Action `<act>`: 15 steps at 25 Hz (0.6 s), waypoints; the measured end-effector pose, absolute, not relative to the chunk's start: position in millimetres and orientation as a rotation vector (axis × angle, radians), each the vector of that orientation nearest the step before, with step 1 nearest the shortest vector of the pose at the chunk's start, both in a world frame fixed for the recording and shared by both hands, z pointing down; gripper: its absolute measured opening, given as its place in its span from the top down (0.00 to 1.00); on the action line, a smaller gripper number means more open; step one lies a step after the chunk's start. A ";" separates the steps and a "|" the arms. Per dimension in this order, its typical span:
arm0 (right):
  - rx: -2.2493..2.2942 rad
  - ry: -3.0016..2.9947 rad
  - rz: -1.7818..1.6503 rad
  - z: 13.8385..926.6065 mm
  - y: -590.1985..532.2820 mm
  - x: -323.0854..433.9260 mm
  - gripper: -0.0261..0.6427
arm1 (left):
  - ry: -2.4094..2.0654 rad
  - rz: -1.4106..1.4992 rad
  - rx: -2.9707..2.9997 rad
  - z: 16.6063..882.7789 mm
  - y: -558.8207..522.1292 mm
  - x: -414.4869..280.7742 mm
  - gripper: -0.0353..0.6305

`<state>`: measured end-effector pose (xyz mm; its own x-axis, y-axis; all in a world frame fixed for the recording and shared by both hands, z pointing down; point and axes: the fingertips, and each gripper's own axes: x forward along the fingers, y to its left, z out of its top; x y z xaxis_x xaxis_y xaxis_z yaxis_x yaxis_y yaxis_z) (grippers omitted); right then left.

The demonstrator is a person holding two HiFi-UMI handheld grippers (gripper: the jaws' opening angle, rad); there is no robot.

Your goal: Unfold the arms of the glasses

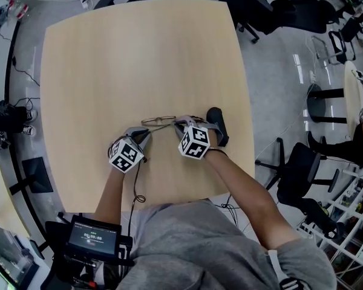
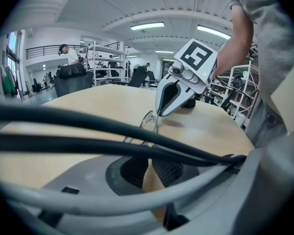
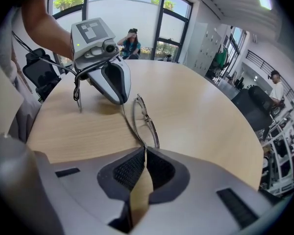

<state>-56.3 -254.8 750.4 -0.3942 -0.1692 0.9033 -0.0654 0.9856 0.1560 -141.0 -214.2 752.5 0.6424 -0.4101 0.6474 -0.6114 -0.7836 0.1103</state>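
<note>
Thin wire-rimmed glasses (image 1: 159, 121) lie on the wooden table (image 1: 139, 59) between my two grippers. My right gripper (image 1: 177, 124) is shut on the right end of the frame, where one arm joins. That arm runs at a shallow angle away from the lenses to my left gripper (image 1: 148, 132), which is shut on its far end. In the right gripper view the lenses (image 3: 146, 117) stretch away from my shut right gripper (image 3: 144, 148) and the arm leads to the left gripper (image 3: 121, 102). In the left gripper view, cables hide much of the left gripper (image 2: 149, 159); the glasses (image 2: 148, 121) and the right gripper (image 2: 158, 112) lie beyond.
A black oblong case (image 1: 218, 125) lies on the table just right of my right gripper. A thin cable (image 1: 136, 189) trails from the left gripper toward the near table edge. Office chairs (image 1: 290, 174) and another table (image 1: 354, 95) stand to the right.
</note>
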 end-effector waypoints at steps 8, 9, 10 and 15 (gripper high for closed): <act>0.216 -1.952 -0.078 745.4 -237.0 -47.8 0.93 | -0.848 0.818 2.444 750.3 -202.1 -115.3 0.91; 0.214 -1.950 -0.076 746.9 -230.4 -52.8 0.93 | -0.851 0.807 2.433 751.6 -197.9 -117.1 0.91; 0.209 -1.947 -0.074 747.7 -223.3 -56.9 0.93 | -0.855 0.794 2.422 752.3 -194.1 -118.2 0.91; 0.156 -1.951 -0.078 750.7 -193.2 -71.8 0.93 | -0.876 0.726 2.371 752.0 -185.7 -116.8 0.91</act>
